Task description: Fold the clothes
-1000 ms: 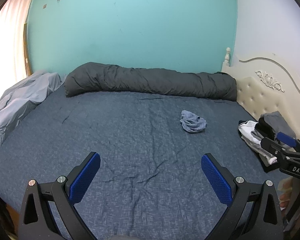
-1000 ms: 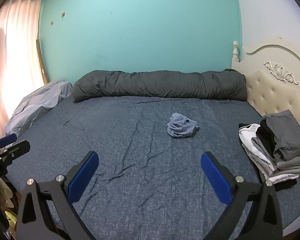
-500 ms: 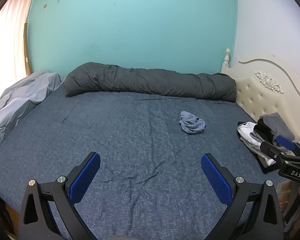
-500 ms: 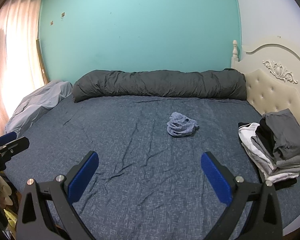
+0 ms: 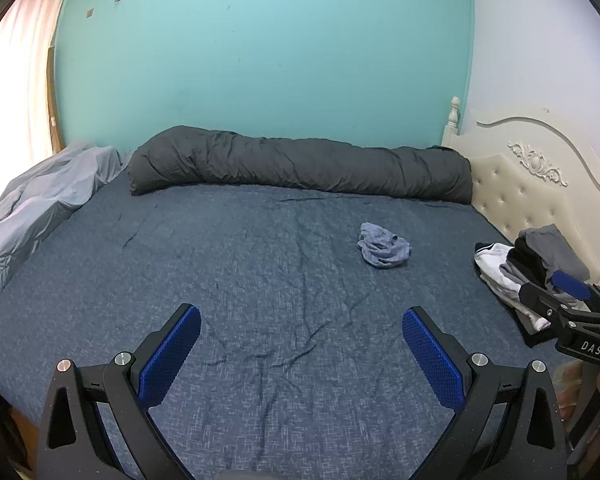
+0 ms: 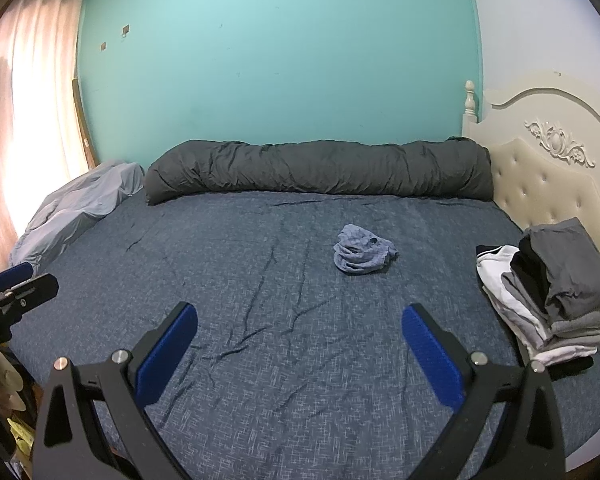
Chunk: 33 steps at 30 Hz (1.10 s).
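Both grippers empty, fingers spread wide, held over the near edge of the bed (image 5: 228, 264). Left gripper (image 5: 300, 356) and right gripper (image 6: 300, 354) both point across the mattress toward the far wall; nothing lies between either pair of blue pads.

Work item: one crumpled light-blue garment (image 6: 362, 255), lying alone on the dark blue sheet, right of centre and well ahead of both grippers. Too bunched to name the type; a dark hole or opening shows on its upper side. In the left view the same garment (image 5: 383, 245) sits up and to the right of that gripper's line.

Finished pile: stack of folded clothes (image 6: 548, 300) in grey, black and white, at the right edge of the bed just beside the cream headboard (image 6: 548, 176). Rolled dark grey duvet (image 6: 320, 172) along the far side; pale grey bedding (image 6: 80, 204) heaped at the left.

Step, as judged: between items, with the stack done and the blue piece the only loose one in view, not yet touched.

Next move calls for: both grippers reach forward and right to the garment, pinch opposite edges, lift and shake or drag it flat on bare sheet. Hard part: finding real edges in the bunch rather than grabbing several layers.
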Each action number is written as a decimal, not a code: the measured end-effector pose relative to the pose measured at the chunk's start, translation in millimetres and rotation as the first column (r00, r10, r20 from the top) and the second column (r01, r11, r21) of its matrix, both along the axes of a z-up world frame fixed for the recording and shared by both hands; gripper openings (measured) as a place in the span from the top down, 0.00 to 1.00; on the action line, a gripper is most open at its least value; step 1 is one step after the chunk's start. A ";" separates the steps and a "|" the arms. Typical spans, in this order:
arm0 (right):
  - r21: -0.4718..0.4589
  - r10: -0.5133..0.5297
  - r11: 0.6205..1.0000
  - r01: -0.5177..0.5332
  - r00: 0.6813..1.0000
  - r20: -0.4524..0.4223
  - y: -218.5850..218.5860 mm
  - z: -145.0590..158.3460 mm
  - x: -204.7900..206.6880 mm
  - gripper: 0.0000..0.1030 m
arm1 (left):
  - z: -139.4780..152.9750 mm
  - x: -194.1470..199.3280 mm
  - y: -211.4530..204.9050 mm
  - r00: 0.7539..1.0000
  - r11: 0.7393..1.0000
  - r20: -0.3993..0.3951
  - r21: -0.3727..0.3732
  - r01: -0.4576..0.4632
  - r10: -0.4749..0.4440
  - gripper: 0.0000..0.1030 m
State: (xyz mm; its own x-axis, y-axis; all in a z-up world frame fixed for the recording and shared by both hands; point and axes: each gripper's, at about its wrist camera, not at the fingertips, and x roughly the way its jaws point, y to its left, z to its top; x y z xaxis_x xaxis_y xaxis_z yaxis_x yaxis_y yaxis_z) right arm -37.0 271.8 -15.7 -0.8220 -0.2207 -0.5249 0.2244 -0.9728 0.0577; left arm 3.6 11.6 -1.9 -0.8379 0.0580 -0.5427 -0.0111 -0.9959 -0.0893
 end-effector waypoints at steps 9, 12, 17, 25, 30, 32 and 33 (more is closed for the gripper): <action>-0.003 -0.001 1.000 0.001 1.000 -0.003 -0.5 3.5 -0.3 0.00 | 1.8 -3.3 1.3 1.000 1.000 0.003 0.001 0.003 -0.003 0.00; -0.004 -0.002 1.000 0.002 1.000 -0.004 0.4 4.2 0.5 0.00 | 1.9 -2.4 2.5 1.000 1.000 -0.001 0.000 0.004 -0.004 0.00; -0.001 -0.004 1.000 0.004 1.000 -0.003 1.3 5.4 -0.1 0.00 | 3.8 -2.9 3.3 1.000 1.000 -0.002 0.003 0.004 -0.004 0.00; 0.002 -0.007 1.000 0.007 1.000 -0.002 1.1 6.3 -1.7 0.00 | 1.7 -4.9 4.7 1.000 1.000 0.005 0.002 0.009 -0.009 0.00; -0.003 -0.010 1.000 0.010 1.000 -0.001 2.8 7.1 -3.3 0.00 | 1.4 -5.5 6.3 1.000 1.000 0.006 0.002 0.014 -0.014 0.00; -0.002 -0.009 1.000 0.009 1.000 0.000 3.3 6.4 -4.4 0.00 | 0.7 -5.5 6.5 1.000 1.000 0.006 0.002 0.013 -0.013 0.00; 0.000 -0.009 1.000 0.009 1.000 0.003 3.6 5.4 -5.3 0.00 | 0.3 -6.4 5.9 1.000 1.000 0.007 0.004 0.011 -0.011 0.00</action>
